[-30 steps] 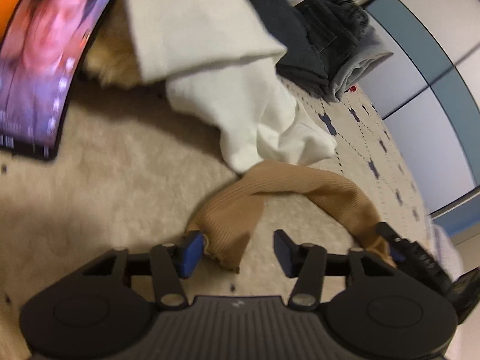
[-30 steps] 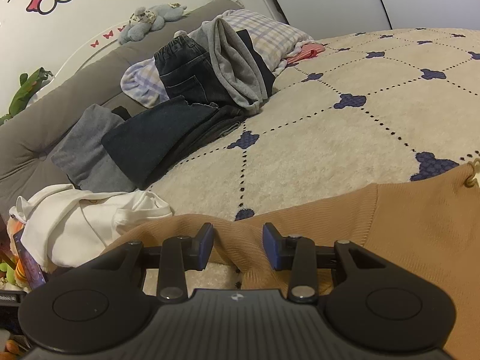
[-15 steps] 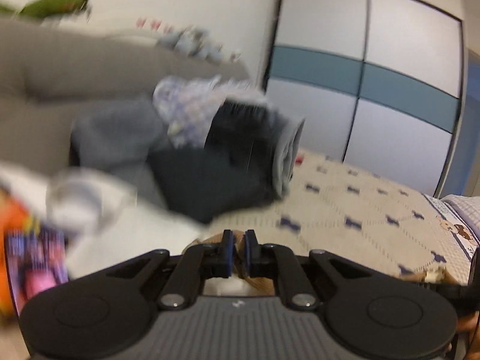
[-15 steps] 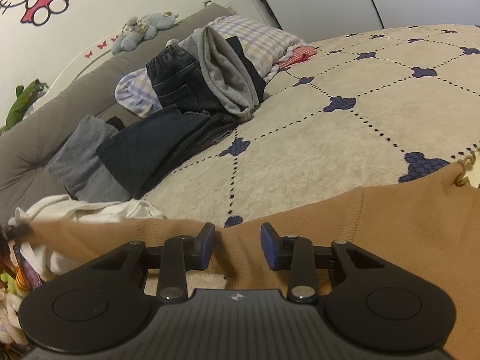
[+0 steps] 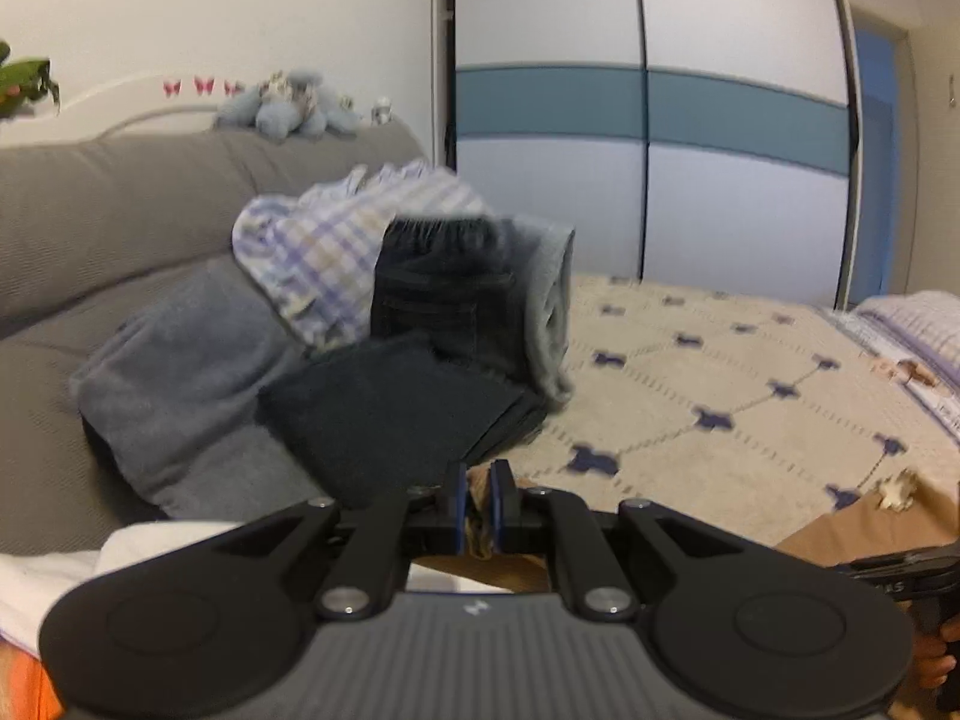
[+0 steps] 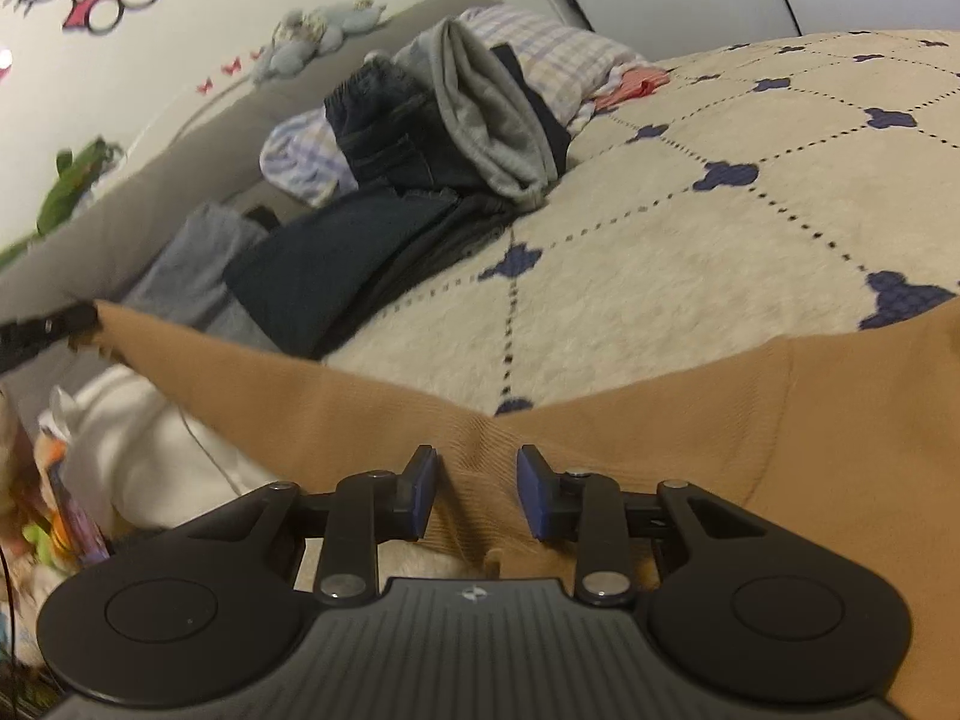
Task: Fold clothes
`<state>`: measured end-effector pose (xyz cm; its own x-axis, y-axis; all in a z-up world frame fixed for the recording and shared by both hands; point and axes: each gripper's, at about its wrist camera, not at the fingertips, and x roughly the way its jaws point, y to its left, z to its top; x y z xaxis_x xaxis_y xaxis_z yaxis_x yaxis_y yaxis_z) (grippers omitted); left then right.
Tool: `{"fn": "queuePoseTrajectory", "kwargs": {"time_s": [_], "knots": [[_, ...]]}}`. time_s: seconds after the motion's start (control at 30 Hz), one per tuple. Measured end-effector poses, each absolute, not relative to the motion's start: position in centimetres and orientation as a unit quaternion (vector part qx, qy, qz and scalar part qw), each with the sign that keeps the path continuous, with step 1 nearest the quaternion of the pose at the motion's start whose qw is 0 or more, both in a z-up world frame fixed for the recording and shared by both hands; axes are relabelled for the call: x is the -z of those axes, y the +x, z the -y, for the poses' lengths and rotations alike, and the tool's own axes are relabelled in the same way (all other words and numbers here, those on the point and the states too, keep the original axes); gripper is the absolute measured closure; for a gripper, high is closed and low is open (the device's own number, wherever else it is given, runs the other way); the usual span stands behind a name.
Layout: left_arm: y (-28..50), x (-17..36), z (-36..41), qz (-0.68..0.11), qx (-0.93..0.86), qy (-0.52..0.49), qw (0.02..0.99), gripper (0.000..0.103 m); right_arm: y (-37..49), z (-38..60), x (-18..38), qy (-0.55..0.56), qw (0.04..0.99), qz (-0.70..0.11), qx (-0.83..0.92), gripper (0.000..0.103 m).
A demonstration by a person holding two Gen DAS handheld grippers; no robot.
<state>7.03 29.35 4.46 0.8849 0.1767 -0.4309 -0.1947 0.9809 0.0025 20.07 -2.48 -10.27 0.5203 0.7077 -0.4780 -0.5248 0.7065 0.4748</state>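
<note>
A tan ribbed top [image 6: 660,420] lies on the cream bedspread [image 6: 690,228], its sleeve drawn out to the left. My left gripper [image 5: 476,498] is shut on the end of that sleeve, a thin fold of tan cloth pinched between its blue pads. In the right wrist view the left gripper [image 6: 48,324] holds the sleeve end up at the far left. My right gripper [image 6: 477,483] has a thick bunched fold of the top squeezed between its pads near the shoulder. More of the tan top [image 5: 840,516] shows at the lower right of the left wrist view.
A pile of folded dark, grey and checked clothes [image 6: 420,138] leans on the grey padded headboard [image 5: 120,198]. A white garment [image 6: 138,438] lies under the raised sleeve, with toys [image 6: 60,510] beside it. A sliding wardrobe [image 5: 648,150] stands beyond the bed.
The left gripper closed on the sleeve end, rolled level and rose, pulling the sleeve up and out to the left. The right gripper's jaws narrowed a little on the fabric and stayed in place.
</note>
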Motion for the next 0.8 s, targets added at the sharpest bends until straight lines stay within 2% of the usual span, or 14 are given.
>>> {"fn": "queuePoseTrajectory", "kwargs": {"time_s": [0.2,0.53,0.8], "knots": [[6.9,-3.4,-31.6,-0.247,-0.108,-0.104,0.957,0.095,18.3,1.7,8.6,0.101,0.876,-0.283,-0.378,0.070],[7.2,-4.0,-32.1,-0.278,-0.094,-0.200,0.935,0.095,15.1,-3.1,7.1,-0.001,0.863,-0.265,-0.430,0.066],[7.4,-2.5,-32.9,-0.273,-0.099,-0.308,0.906,0.095,12.4,-10.0,4.6,-0.107,0.862,-0.205,-0.451,0.066]]}}
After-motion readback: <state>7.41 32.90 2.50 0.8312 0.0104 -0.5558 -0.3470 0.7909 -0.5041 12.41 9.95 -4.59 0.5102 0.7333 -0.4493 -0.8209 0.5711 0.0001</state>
